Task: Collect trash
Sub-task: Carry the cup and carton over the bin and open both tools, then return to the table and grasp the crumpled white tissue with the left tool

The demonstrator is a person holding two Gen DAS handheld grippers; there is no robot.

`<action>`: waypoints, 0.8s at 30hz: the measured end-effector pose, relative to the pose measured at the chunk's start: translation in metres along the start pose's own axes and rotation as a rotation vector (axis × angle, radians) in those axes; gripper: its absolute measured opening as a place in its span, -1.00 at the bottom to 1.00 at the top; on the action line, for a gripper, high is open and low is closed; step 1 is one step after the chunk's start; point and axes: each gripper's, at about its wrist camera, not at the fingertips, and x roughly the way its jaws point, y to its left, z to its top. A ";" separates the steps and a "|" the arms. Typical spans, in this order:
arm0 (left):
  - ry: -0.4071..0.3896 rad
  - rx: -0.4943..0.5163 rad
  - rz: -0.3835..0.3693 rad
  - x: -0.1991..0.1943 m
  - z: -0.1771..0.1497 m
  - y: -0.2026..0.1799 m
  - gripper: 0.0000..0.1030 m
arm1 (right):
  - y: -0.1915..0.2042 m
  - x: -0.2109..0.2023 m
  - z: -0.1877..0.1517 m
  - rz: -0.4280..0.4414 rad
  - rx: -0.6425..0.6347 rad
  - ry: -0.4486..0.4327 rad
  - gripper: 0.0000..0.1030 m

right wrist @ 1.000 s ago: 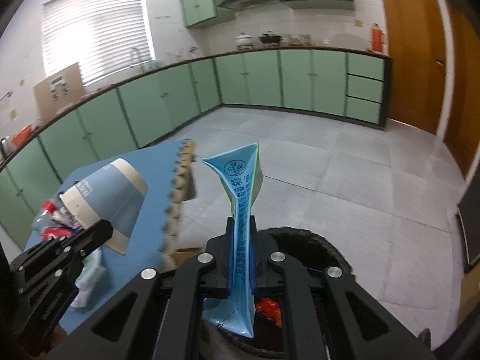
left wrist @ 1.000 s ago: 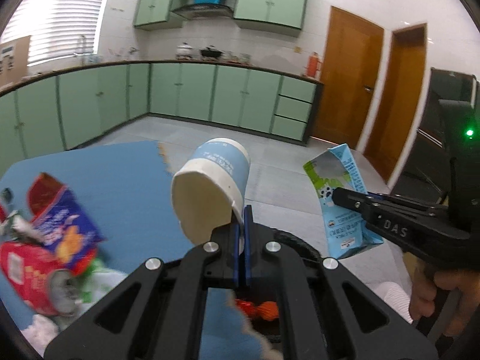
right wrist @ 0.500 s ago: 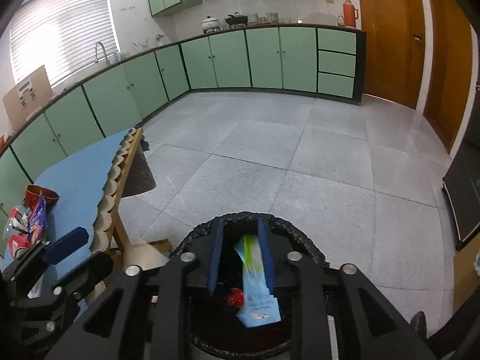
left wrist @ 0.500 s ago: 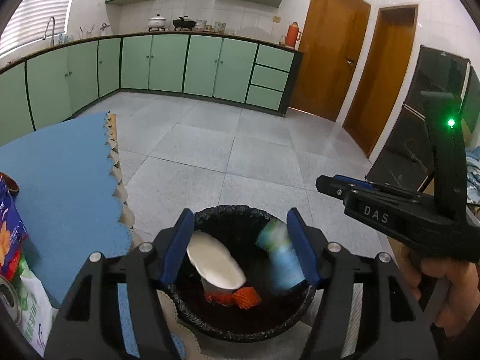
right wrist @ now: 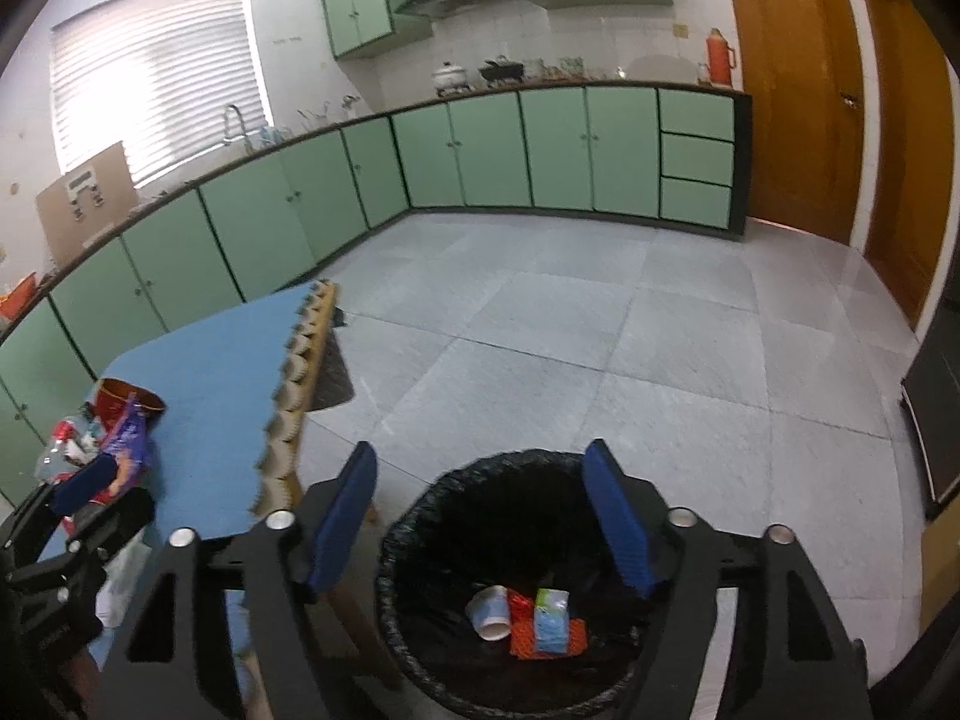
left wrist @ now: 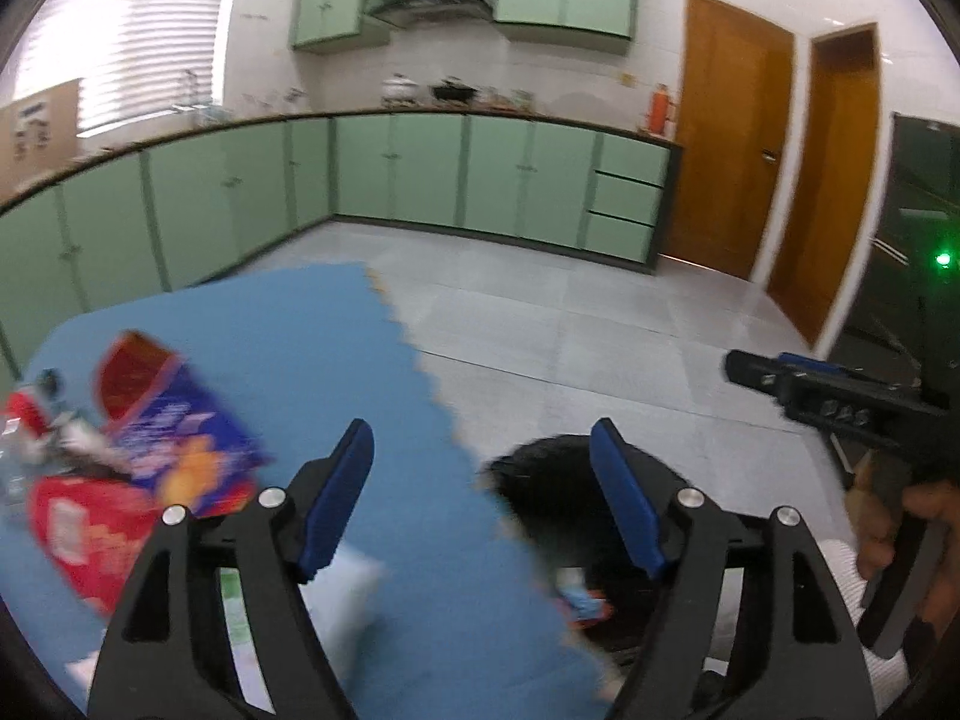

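My left gripper (left wrist: pixel 480 444) hangs over the edge of the blue table (left wrist: pixel 336 348), its jaws opening with nothing between them. Left of it lies a trash pile: a purple snack bag (left wrist: pixel 180 438), a red packet (left wrist: pixel 78 522), a red cup (left wrist: pixel 129 372) and white paper (left wrist: pixel 342 588). My right gripper (right wrist: pixel 480 456) is above the black-lined bin (right wrist: pixel 420 516), jaws opening and empty. At the bottom of the bin lie a paper cup (right wrist: pixel 489 612), a blue-green carton (right wrist: pixel 551 621) and an orange-red wrapper (right wrist: pixel 521 630).
The bin stands on the grey tiled floor (right wrist: pixel 600 324) just off the table's scalloped edge (right wrist: pixel 294 384). Green cabinets (right wrist: pixel 468 150) line the far walls, wooden doors (right wrist: pixel 792 90) are at the right. A hand (left wrist: pixel 918 516) grips the right tool's handle.
Both grippers opened and let go: the paper cup and the carton dropped into the bin. The left gripper then swung left, back over the table and its trash pile.
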 end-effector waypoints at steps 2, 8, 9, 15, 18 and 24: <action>-0.013 -0.011 0.060 -0.016 -0.001 0.017 0.45 | 0.013 -0.004 0.000 0.026 -0.012 -0.011 0.51; -0.033 -0.081 0.220 -0.065 -0.014 0.070 0.48 | 0.065 -0.012 -0.006 0.116 -0.064 -0.031 0.56; -0.033 -0.089 0.235 -0.070 -0.014 0.074 0.49 | 0.071 -0.013 -0.007 0.126 -0.071 -0.032 0.56; 0.009 -0.153 0.313 -0.094 -0.037 0.104 0.51 | 0.111 -0.016 -0.021 0.197 -0.121 -0.042 0.56; 0.027 -0.176 0.327 -0.100 -0.052 0.112 0.50 | 0.128 -0.017 -0.029 0.215 -0.152 -0.050 0.56; 0.055 -0.212 0.334 -0.092 -0.069 0.120 0.50 | 0.150 -0.016 -0.039 0.248 -0.184 -0.046 0.55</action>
